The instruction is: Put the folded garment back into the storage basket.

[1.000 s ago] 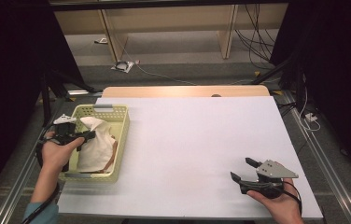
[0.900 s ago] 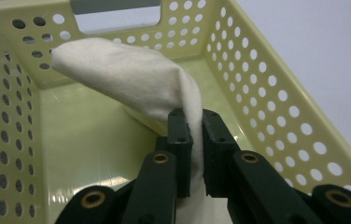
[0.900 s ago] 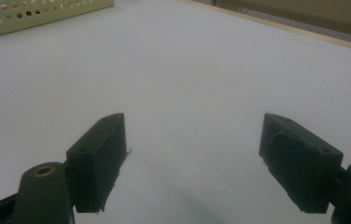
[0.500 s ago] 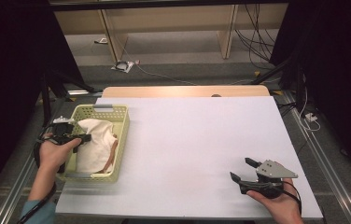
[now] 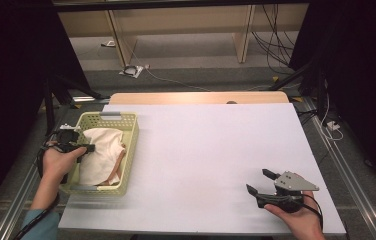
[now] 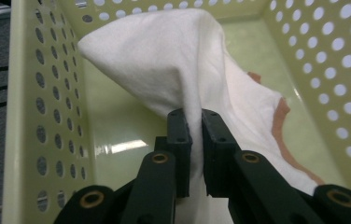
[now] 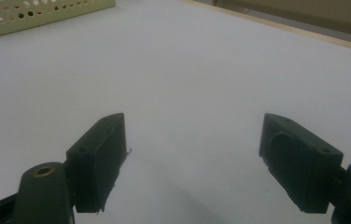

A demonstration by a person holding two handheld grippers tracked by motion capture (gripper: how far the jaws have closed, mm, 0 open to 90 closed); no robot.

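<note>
White table (image 5: 201,150) with a perforated yellow-green basket (image 5: 130,145)

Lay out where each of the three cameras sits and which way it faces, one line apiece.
High view: above the person's side, looking forward and down on the white table; both forearms and hands show.
Left gripper view: on the left gripper, looking into the basket; its fingers pinch the white cloth.
Right gripper view: on the right gripper, low over the table, fingers apart.
Shared: the basket.

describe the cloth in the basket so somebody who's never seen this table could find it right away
On the white table, look to the near left corner for the pale green perforated basket. Inside lies a white cloth with an orange-pink edge, the basket's one item, a fold of it pinched up between the left tongs.
</note>
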